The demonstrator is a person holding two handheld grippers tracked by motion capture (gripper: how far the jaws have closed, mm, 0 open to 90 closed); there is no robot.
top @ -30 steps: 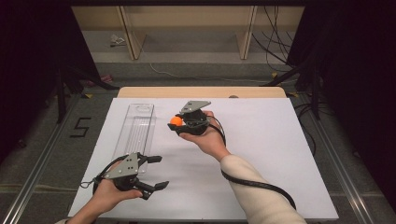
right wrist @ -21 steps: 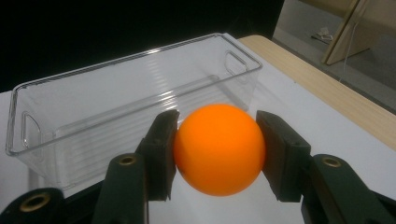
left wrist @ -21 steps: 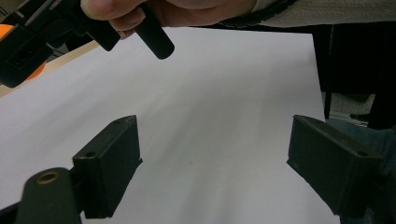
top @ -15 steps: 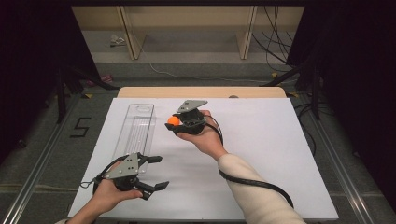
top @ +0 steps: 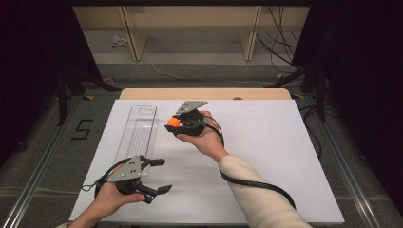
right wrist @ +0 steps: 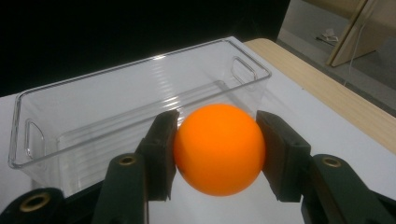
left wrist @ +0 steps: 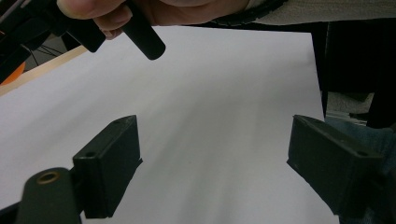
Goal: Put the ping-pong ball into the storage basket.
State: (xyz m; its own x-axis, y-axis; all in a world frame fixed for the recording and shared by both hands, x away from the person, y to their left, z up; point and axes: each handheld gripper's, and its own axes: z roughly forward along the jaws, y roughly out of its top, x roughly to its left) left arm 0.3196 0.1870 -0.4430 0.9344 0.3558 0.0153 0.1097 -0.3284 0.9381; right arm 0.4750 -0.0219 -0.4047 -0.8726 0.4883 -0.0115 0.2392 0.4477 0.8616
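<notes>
Orange ball (right wrist: 219,148) clamped in your right gripper (top: 175,124), beside clear bin (top: 138,133); release early, ball bounces off rim, rolls off table (top: 266,142). Left gripper (top: 154,175) gapes, idle.

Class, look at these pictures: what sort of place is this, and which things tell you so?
Probably a lab test bench: a white table, black curtains around it, loose cables on the floor behind.
</notes>
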